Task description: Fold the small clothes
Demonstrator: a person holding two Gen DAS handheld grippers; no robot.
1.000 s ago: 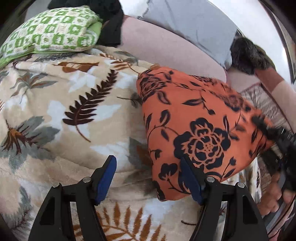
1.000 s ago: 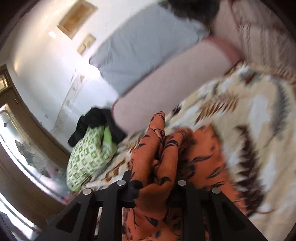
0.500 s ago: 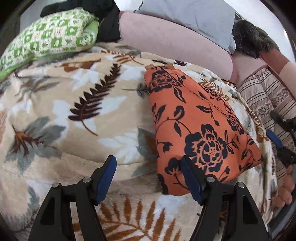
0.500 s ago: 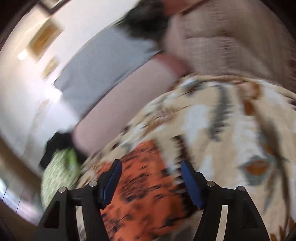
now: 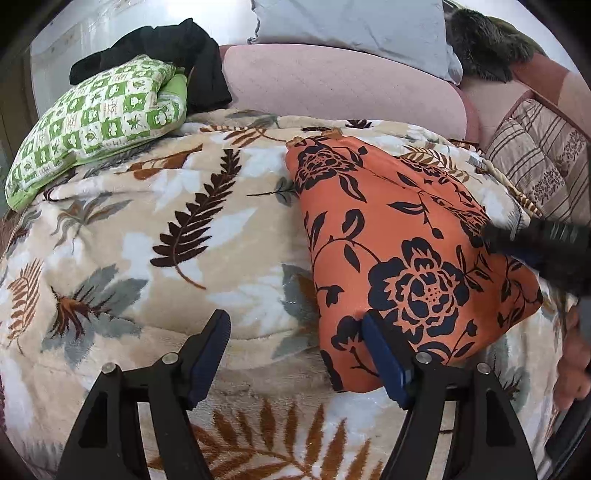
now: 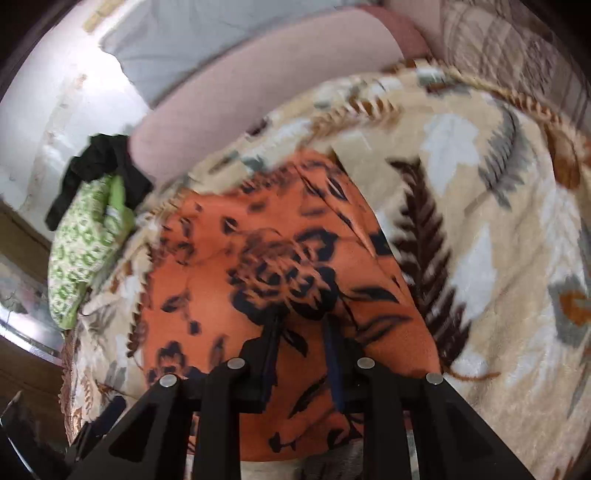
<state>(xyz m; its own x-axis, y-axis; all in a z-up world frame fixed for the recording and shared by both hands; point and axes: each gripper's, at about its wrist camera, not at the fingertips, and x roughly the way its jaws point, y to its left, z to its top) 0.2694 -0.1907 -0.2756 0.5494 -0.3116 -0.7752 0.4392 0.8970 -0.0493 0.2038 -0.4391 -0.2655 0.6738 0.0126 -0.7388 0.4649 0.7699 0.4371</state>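
Note:
An orange cloth with black flowers point(image 5: 399, 251) lies folded flat on a leaf-patterned blanket point(image 5: 147, 240); it also shows in the right wrist view point(image 6: 266, 266). My left gripper point(image 5: 295, 350) is open and empty, its right finger over the cloth's near left edge. My right gripper point(image 6: 301, 325) hovers over the cloth's near part with its fingers narrowed but still apart, nothing between them. It shows in the left wrist view as a dark blurred shape point(image 5: 535, 240) at the cloth's right edge.
A green patterned pillow point(image 5: 96, 118) with a black garment point(image 5: 177, 48) on it lies at the back left. A pink bolster point(image 5: 340, 88) and grey pillow point(image 5: 354, 26) line the back. A striped cushion point(image 5: 535, 158) sits at the right.
One second ago my right gripper held the cloth bunched up. It let go, opened wide, and has since narrowed and come back over the cloth, which now lies flat. My left gripper stayed open.

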